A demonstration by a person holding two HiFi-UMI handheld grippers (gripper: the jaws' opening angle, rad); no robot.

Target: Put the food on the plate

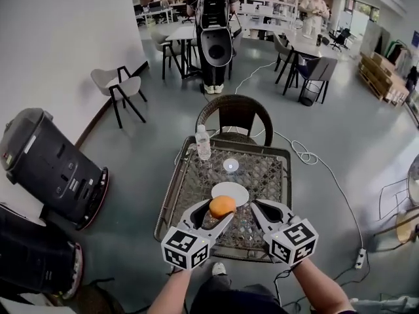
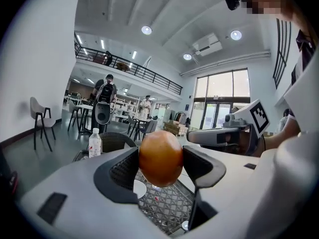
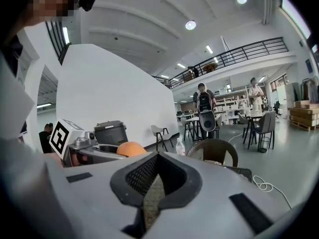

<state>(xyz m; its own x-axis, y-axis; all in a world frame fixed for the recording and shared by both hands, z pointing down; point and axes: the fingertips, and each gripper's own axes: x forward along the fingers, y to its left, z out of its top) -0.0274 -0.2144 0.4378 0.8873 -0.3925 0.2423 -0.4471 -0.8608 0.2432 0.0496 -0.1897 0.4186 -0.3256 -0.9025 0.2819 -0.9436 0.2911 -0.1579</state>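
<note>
An orange (image 1: 222,206) is clamped between the jaws of my left gripper (image 1: 219,212), held in the air just over the near rim of the white plate (image 1: 230,193) on the wicker table (image 1: 268,175). In the left gripper view the orange (image 2: 160,157) fills the gap between the pads, with the plate (image 2: 139,188) below. My right gripper (image 1: 256,209) hovers beside it to the right, jaws shut with nothing between them (image 3: 155,183). From the right gripper view the orange (image 3: 130,149) peeks over the left gripper.
A water bottle (image 1: 203,142) stands at the table's far left and a small round object (image 1: 231,165) lies beyond the plate. A wicker chair (image 1: 234,118) stands behind the table. Dark machines (image 1: 55,165) sit left; a cable (image 1: 308,157) runs right.
</note>
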